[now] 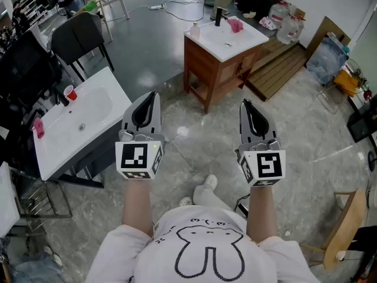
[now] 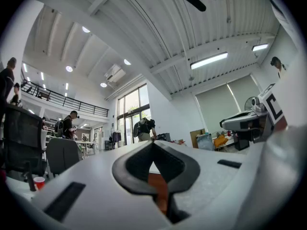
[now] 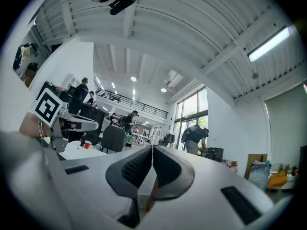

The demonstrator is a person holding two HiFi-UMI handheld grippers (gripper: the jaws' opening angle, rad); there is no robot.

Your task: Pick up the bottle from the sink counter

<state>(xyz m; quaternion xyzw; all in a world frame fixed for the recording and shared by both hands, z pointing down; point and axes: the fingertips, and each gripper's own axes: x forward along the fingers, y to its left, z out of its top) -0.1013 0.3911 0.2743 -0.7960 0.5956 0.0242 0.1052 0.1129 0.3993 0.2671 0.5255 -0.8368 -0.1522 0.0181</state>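
We had open tiled floor [image 1: 200, 122] straight ahead, running up to the wooden vanity [image 1: 218, 72]. On its white counter [image 1: 235, 45] a pink cloth [image 1: 235, 25] lay just beside the dark bottle [image 1: 218, 19], crowding its right side. At our left stood 1 white sink table [image 1: 112, 88], and behind it 1 black chair [image 1: 73, 40]. A wooden pallet [image 1: 277, 69] lay right of the vanity

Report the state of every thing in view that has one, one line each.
left tool, shut, empty, held over the floor.
right tool, shut, empty, held over the floor.
pale bottle, upright on the sink counter, untouched.
pink cloth, crumpled on that counter.
red cup, upright on the white basin at left.
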